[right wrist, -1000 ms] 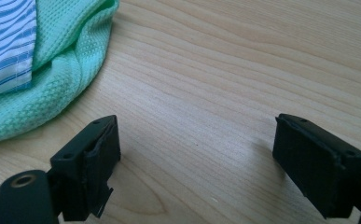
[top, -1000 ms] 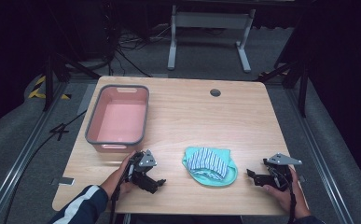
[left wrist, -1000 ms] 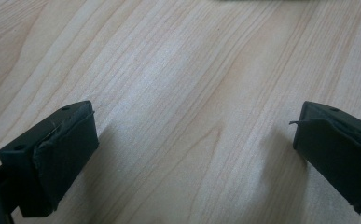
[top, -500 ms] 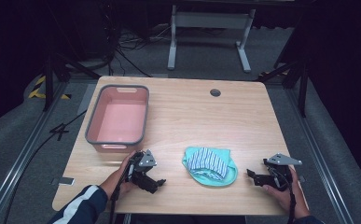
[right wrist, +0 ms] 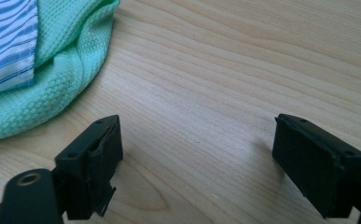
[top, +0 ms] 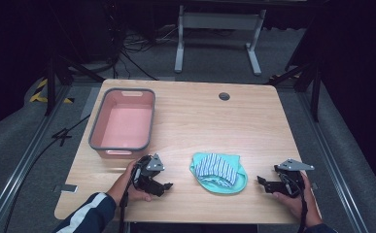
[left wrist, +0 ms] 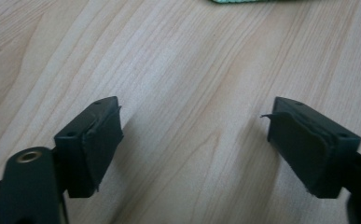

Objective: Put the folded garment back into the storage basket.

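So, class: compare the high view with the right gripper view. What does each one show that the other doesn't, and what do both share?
High view alone: the pink tub, the left gripper, both hands and the floor. Right gripper view alone: close detail, the green cloth's waffle weave and the right gripper's worn black pads. Both: the wooden table, the striped cloth on the green one, and the open right gripper.

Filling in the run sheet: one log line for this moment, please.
left gripper: open, jaws just closing, nothing between | right gripper: open, nothing held | cloths: between grippers, untouched | pink tub: nothing inside
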A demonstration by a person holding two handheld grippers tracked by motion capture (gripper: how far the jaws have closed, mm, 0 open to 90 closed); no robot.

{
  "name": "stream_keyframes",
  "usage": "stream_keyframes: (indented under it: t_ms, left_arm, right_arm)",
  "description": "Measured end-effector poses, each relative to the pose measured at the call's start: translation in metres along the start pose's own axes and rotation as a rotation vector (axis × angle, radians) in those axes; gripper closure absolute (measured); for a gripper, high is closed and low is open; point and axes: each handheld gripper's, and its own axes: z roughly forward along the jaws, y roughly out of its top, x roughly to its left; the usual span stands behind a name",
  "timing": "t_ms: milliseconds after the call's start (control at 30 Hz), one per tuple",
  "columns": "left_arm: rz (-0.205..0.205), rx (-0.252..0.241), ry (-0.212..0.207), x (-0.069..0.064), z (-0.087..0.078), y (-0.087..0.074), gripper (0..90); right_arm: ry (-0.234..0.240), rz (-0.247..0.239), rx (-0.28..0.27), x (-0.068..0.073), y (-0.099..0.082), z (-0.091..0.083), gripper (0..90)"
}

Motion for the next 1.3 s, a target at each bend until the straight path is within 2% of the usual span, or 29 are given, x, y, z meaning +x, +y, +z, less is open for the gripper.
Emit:
stream_keyframes:
  t_ms: [33, 133, 233, 333, 533, 600, 767, 833, 1033, 1100, 1133, 1233, 1300]
  left_arm:
    - [0.006, -0.012, -0.010, 0.000, -0.001, 0.001, 16.1]
    - [0.024, -0.034, 0.004, -0.002, -0.004, 0.007, 18.4]
    - [0.035, -0.053, 0.022, -0.005, -0.003, 0.016, 21.5]
    - [0.042, -0.055, 0.022, -0.005, 0.000, 0.024, 23.9]
    - [0.028, -0.083, 0.041, -0.005, 0.005, 0.038, 26.0]
    - [0.008, -0.091, 0.046, -0.004, 0.010, 0.044, 26.9]
    - [0.006, -0.097, 0.063, -0.001, 0.023, 0.057, 27.2]
    - [0.001, -0.098, 0.062, 0.001, 0.026, 0.061, 27.7]
    - [-0.034, -0.129, 0.044, 0.009, 0.040, 0.073, 27.7]
    - [-0.029, -0.115, 0.034, 0.010, 0.045, 0.076, 27.6]
    - [-0.015, -0.112, 0.043, 0.011, 0.048, 0.076, 27.6]
    - [-0.027, -0.102, 0.038, 0.012, 0.057, 0.077, 27.5]
    - [-0.026, -0.087, 0.029, 0.011, 0.061, 0.076, 27.1]
  right_arm:
    - [0.003, -0.001, 0.003, 0.000, 0.000, 0.000, 19.3]
    - [0.005, -0.017, 0.005, 0.002, 0.003, -0.002, 24.7]
    - [0.025, -0.019, -0.004, 0.006, 0.007, -0.005, 25.2]
    - [0.045, -0.024, -0.007, 0.010, 0.013, -0.006, 26.4]
    - [0.076, -0.040, -0.023, 0.019, 0.027, -0.008, 31.1]
    - [0.074, -0.059, -0.018, 0.026, 0.034, -0.006, 35.0]
    - [0.076, -0.091, -0.001, 0.042, 0.048, 0.005, 37.7]
    - [0.081, -0.105, 0.004, 0.046, 0.053, 0.011, 38.5]
    - [0.077, -0.107, 0.019, 0.053, 0.064, 0.024, 43.4]
    - [0.075, -0.101, 0.025, 0.054, 0.066, 0.028, 43.7]
    - [0.073, -0.101, 0.030, 0.055, 0.066, 0.031, 43.7]
    - [0.065, -0.096, 0.060, 0.058, 0.068, 0.038, 43.6]
    - [0.061, -0.113, 0.075, 0.062, 0.068, 0.042, 41.5]
